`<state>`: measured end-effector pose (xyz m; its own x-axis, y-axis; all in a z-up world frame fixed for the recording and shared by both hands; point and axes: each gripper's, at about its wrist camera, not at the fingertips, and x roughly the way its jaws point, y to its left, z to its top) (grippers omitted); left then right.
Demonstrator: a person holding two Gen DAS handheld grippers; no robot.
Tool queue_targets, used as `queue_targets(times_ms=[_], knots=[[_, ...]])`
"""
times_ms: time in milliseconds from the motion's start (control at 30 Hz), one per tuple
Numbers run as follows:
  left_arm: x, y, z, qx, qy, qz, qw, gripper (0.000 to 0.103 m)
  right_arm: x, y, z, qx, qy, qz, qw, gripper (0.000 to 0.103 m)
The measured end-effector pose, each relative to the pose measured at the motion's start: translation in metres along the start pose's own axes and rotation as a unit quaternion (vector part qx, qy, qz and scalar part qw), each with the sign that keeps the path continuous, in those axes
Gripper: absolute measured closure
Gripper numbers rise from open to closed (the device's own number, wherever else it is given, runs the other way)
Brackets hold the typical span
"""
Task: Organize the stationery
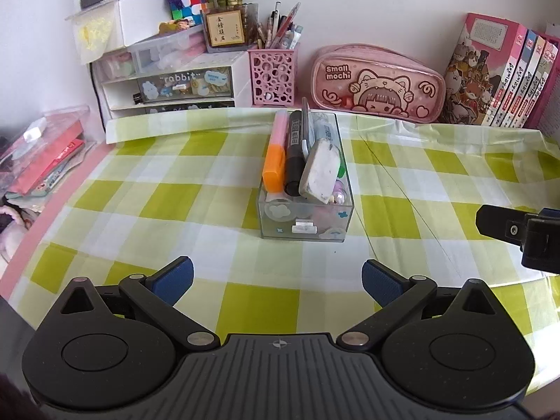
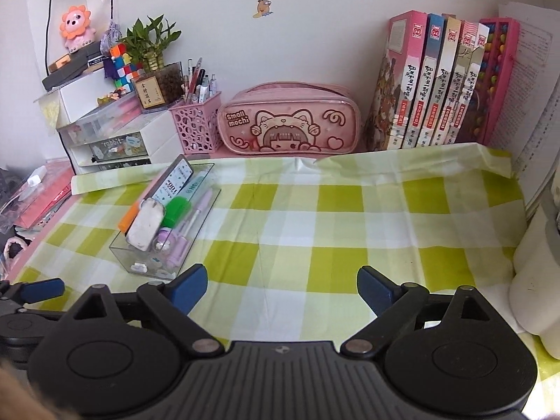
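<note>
A clear plastic box (image 1: pixel 304 224) stands on the green checked cloth, also in the right wrist view (image 2: pixel 140 259). It holds an orange-and-pink highlighter (image 1: pixel 274 155), a black marker (image 1: pixel 294 154), a worn white eraser (image 1: pixel 322 169) (image 2: pixel 145 222), a green-capped marker (image 2: pixel 178 210) and purple pens (image 2: pixel 190 224). My left gripper (image 1: pixel 278 280) is open and empty, in front of the box. My right gripper (image 2: pixel 281 287) is open and empty over bare cloth, right of the box; it also shows at the right edge of the left wrist view (image 1: pixel 518 231).
Along the back wall stand a pink pencil case (image 1: pixel 378 85) (image 2: pixel 290 122), a pink pen cup (image 1: pixel 274 73) (image 2: pixel 197 126), white drawers (image 1: pixel 168 84), and a row of books (image 1: pixel 504 77) (image 2: pixel 441 84). A white roll (image 2: pixel 539 280) sits at right. Red packets (image 1: pixel 45 161) lie left.
</note>
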<state>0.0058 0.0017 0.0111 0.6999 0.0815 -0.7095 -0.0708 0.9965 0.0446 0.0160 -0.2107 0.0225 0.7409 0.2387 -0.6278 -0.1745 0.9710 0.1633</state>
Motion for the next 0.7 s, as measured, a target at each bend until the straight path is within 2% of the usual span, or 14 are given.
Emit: queue_targets(times_ms=[167,700], knots=[[-0.006,-0.006,0.003,0.004,-0.007,0.011,0.9999,0.005,0.001,-0.006,0.0,0.007,0.003,0.0,1.0,0.006],[-0.001,-0.007,0.003,0.002,0.003,0.011,0.9999,0.005,0.01,-0.003,-0.004,0.002,0.011,0.006,1.0,0.006]])
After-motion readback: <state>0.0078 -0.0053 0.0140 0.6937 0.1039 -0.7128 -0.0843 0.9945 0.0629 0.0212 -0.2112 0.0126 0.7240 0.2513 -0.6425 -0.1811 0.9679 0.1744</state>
